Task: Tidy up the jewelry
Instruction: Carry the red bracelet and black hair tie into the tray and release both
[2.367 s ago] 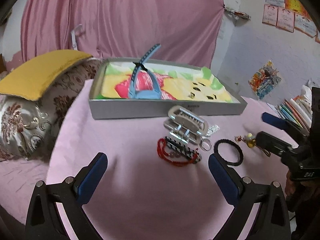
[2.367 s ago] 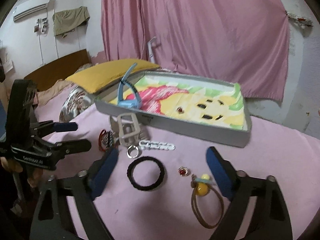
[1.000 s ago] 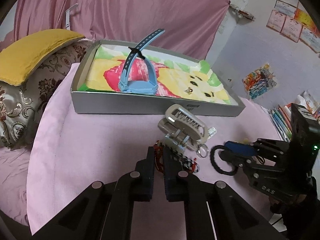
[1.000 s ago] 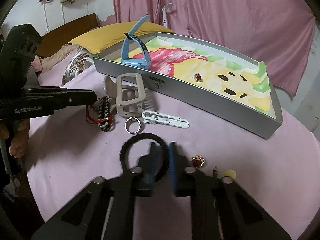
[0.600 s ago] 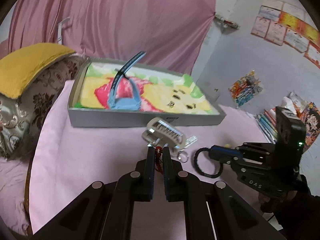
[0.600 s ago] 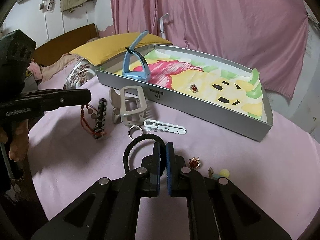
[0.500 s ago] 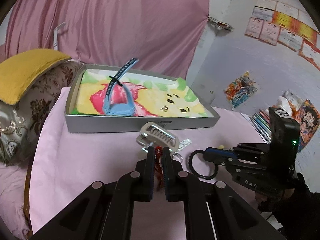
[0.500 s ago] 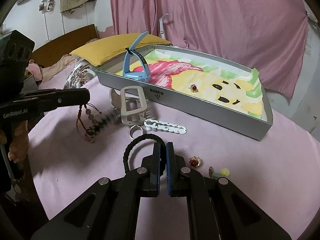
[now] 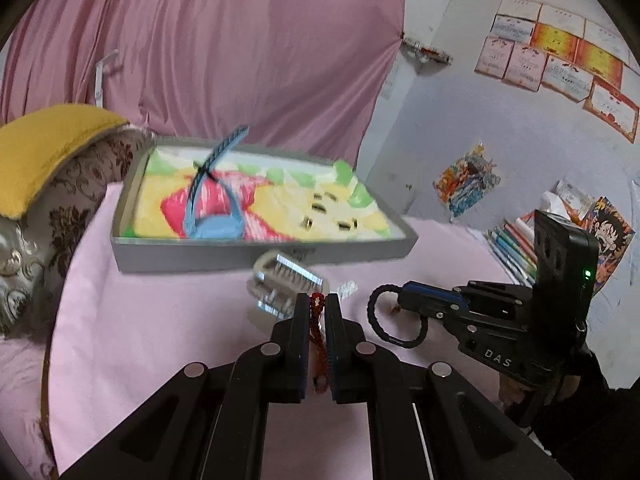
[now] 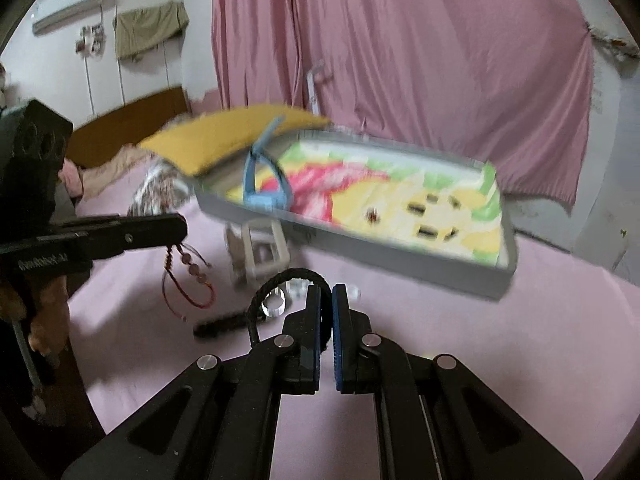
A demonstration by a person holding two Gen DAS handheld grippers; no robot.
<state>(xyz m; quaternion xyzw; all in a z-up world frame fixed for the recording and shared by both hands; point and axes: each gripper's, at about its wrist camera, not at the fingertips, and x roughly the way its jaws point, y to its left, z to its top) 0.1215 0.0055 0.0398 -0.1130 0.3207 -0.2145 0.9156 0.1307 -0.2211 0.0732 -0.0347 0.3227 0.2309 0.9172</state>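
Left gripper [image 9: 318, 308] clenched on red bead bracelet [image 10: 188, 280] dangling beneath, right gripper [image 10: 326, 300] clamped on black hair tie [image 10: 276, 284], grey tray [image 9: 256, 252] ahead: risk of snagging strands or slipping.

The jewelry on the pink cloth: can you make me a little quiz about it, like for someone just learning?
1. True or false: the left hand-held gripper is shut on the red bead bracelet.
2. Multiple choice: what does the right hand-held gripper pinch? A) black braided hair tie B) a ring C) a white strap
3. Fill in: the blue watch stands inside the gray ____.

Key: 1 true; 2 A; 3 tray.
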